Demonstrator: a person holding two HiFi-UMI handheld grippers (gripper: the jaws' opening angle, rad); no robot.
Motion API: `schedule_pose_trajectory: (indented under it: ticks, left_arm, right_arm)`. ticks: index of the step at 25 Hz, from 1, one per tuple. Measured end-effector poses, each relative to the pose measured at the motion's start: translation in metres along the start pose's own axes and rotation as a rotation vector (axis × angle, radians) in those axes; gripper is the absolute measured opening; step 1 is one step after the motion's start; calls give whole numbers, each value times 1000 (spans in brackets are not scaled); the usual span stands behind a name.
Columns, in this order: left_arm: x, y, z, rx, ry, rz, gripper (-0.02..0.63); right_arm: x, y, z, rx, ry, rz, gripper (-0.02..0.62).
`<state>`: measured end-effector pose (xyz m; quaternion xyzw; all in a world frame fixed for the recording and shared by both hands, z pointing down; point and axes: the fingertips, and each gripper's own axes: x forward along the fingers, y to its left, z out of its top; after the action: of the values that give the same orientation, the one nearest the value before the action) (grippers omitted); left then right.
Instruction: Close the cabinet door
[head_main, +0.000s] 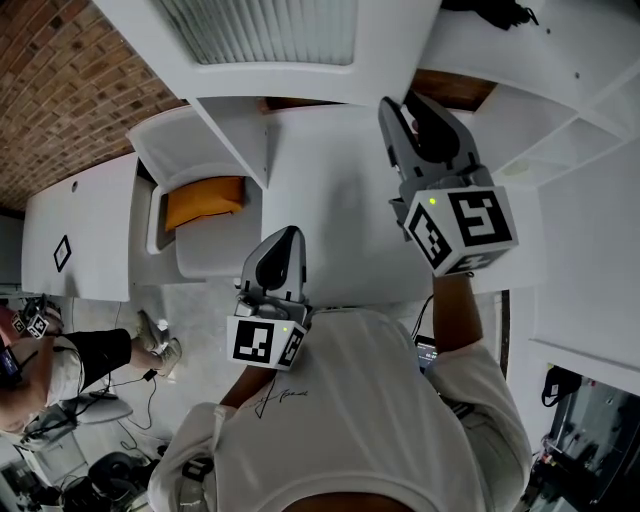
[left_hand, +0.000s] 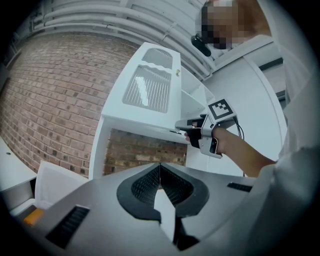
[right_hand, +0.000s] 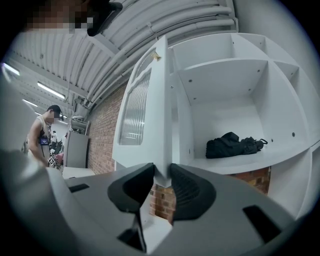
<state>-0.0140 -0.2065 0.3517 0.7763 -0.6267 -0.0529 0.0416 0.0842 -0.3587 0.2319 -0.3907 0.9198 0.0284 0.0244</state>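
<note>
Our right gripper (right_hand: 161, 174) is pinched onto the bottom corner of the cabinet door (right_hand: 150, 100), and the door's white edge fills the gap between its jaws. We see the door, with its ribbed glass panel, swung out from the cabinet (right_hand: 235, 90) and standing edge-on to this gripper, so the open shelves show just beside the door. A black bag (right_hand: 232, 144) lies on the shelf level with the door's lower end. Our left gripper (left_hand: 160, 167) has its jaws brought together with nothing between them, and we hold it below the door, well apart from it. A brick wall (left_hand: 50, 100) runs behind the door. Lower than the door, an orange item (head_main: 205, 200) sits in a white compartment.
</note>
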Motion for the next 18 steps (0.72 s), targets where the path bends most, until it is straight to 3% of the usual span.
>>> schedule_pose_trajectory:
  ticks: [18]
  left_arm:
    - [-11, 1, -7, -10, 31, 2, 17]
  right_arm:
    - [20, -16, -1, 10, 6, -60, 100]
